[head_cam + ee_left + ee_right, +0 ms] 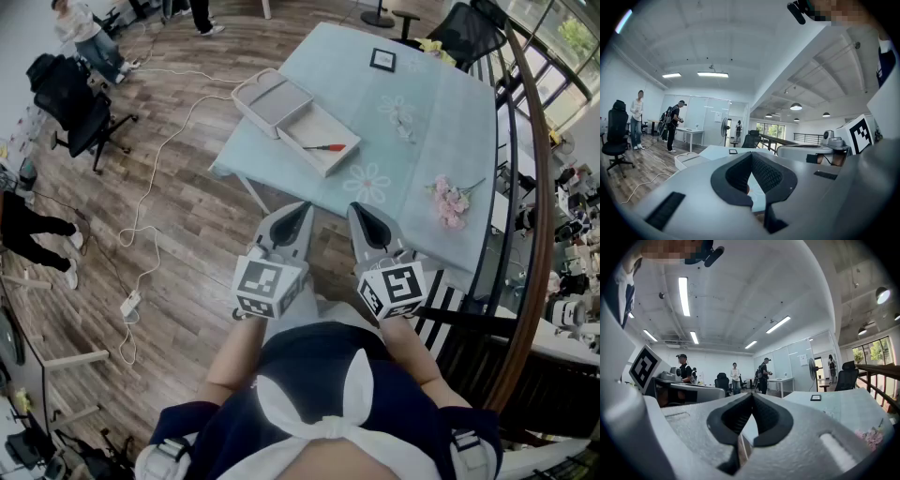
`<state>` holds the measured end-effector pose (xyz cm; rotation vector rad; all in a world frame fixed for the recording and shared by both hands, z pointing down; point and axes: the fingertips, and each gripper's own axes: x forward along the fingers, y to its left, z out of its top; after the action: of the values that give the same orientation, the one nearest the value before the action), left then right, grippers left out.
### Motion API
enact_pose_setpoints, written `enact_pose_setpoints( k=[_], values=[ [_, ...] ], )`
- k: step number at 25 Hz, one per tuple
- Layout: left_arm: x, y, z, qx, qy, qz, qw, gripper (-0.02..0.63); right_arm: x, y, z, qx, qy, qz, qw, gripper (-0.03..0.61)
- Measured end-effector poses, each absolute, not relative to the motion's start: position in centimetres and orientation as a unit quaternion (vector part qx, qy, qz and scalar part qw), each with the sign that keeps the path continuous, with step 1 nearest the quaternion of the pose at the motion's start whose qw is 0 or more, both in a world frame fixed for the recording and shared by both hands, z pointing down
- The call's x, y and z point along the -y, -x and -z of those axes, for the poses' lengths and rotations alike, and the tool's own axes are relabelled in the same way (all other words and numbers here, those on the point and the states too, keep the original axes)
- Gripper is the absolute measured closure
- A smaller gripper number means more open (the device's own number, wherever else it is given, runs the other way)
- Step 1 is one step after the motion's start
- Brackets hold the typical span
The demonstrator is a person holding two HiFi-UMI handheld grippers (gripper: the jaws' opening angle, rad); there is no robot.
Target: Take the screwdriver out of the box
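A red-handled screwdriver (pixel 325 147) lies inside an open white box (pixel 298 124) near the front left corner of the table with a pale blue cloth (pixel 441 122). Both grippers hang side by side in front of the table's near edge, short of the box. In the head view my left gripper (pixel 304 206) and my right gripper (pixel 357 207) each have their jaws pressed together and empty. The left gripper view shows its jaws (pixel 751 154) meeting, with the box (pixel 691 159) low at the left. In the right gripper view the jaws (pixel 752 394) are also closed on nothing.
Pink flowers (pixel 451 200) and a small black-framed picture (pixel 382 60) lie on the table. A curved railing (pixel 536 187) runs along the right. A black office chair (pixel 80 103) and a white cable (pixel 155 178) are on the wooden floor at left. People stand at the back of the room.
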<state>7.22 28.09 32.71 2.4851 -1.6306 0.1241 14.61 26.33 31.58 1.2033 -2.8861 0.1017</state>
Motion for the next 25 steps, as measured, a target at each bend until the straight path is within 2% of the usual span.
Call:
enact_pose_setpoints(
  k=[13,25],
  values=[
    [-27.2,-7.9,-34.6,0.537,-0.839,-0.049,0.071,0.597,-25.8,-15.3,-32.8,0.923,-0.383,-0.025,0.005,0.578],
    [-22.1,-6.1,-35.2,0.541,-0.836,-0.048,0.081,0.597,-20.6,-14.0,-33.3,0.924,-0.381,-0.021,0.02,0.577]
  ],
)
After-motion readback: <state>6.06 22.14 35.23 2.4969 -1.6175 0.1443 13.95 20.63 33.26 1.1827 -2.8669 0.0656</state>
